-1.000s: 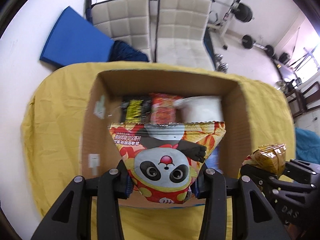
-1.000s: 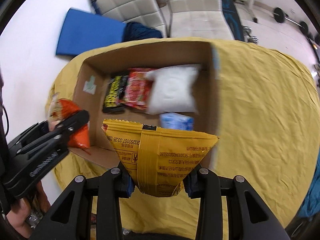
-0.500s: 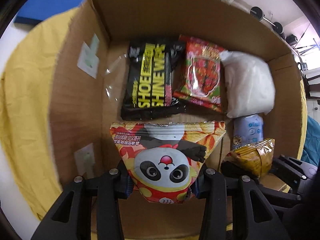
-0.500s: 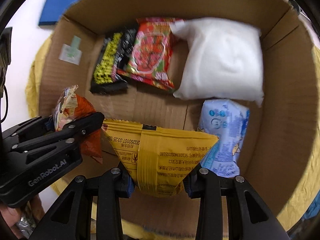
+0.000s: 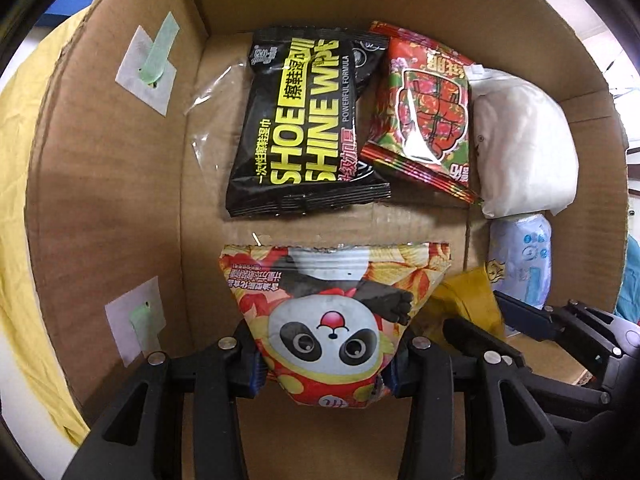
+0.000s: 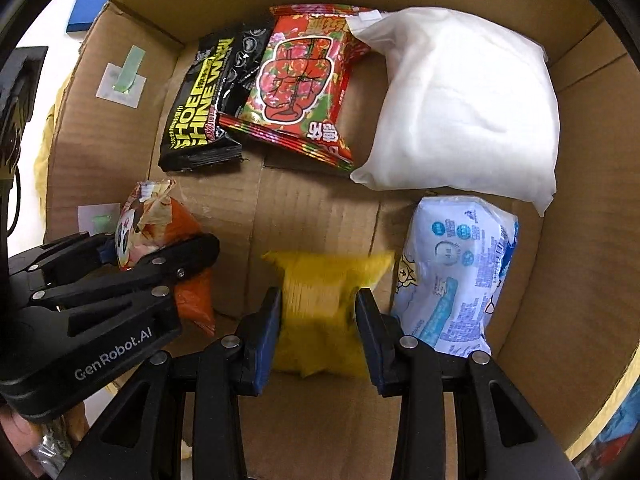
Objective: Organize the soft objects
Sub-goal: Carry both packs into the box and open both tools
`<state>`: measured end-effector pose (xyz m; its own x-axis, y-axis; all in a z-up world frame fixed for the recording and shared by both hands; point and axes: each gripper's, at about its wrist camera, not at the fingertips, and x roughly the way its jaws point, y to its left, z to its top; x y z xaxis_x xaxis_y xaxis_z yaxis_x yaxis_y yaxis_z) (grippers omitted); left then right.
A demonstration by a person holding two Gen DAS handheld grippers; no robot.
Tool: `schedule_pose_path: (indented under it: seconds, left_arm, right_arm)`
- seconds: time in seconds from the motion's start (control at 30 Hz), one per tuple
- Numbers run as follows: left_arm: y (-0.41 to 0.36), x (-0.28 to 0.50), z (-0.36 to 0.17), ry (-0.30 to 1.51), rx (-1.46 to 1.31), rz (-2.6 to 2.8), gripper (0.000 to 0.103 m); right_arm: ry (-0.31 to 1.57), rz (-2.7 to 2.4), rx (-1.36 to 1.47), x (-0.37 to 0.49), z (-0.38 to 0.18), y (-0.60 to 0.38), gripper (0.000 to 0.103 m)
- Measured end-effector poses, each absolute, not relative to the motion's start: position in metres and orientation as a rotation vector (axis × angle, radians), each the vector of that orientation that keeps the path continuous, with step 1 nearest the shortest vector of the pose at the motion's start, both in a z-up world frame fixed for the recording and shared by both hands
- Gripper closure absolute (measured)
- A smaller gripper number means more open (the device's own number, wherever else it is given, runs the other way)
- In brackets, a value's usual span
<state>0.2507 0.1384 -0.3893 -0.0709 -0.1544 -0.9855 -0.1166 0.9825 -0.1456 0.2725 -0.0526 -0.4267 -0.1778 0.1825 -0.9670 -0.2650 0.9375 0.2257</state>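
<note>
**Ana:** Fingers first: how do both pairs stand?

**Ben:** Left fingers (image 5: 256, 364) are pinched tight on the panda snack bag (image 5: 334, 320), gripping its lower end, the bag standing up between them. Right fingers (image 6: 268, 340) sit either side of the yellow snack bag (image 6: 324, 312). It is blurred, and the blue pads look barely at its sides, so I'd call that a light hold or one just giving way; I can't say more.

**Ana:** Where are those bags?

**Ben:** Both are down inside the cardboard box (image 5: 104, 184), low over the near part of its floor, side by side. Whether either touches the floor I cannot tell.

**Ana:** What already lies in the box?

**Ben:** Along the far wall, the black shoe shine wipes pack (image 5: 308, 124), the red flowered packet (image 6: 304, 84) partly overlapping it, then the white pillow-like bag (image 6: 464, 100). Nearer, by the right wall, the pale blue tissue pack (image 6: 456, 276).

**Ana:** So how far along?

**Ben:** Four stowed, two arriving. I'd judge what's left is letting go of both and lifting clear. Anything outside the box isn't visible.
</note>
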Motion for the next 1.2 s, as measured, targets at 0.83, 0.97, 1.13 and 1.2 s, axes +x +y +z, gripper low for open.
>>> schedule_pose_path:
  seconds: [0.83,0.97,1.13,1.2]
  left_arm:
    - [0.133,0.233,-0.323,1.470,-0.133,0.068,0.008]
    - [0.129,0.225,-0.298,1.416,-0.135,0.078,0.008]
    - [0.124,0.217,-0.271,1.365,-0.142,0.079,0.008]
    - [0.122,0.212,-0.255,1.332,-0.136,0.084,0.008]
  right_arm:
    - [1.558,0.274,-0.069,0.277,-0.353,-0.108,0.006]
    - [1.499,0.236,-0.075,0.266,-0.328,-0.119,0.000]
    - [1.463,0.227,-0.054,0.257,-0.299,-0.134,0.000]
    - [1.445,0.225,-0.039,0.254,-0.290,-0.134,0.000]
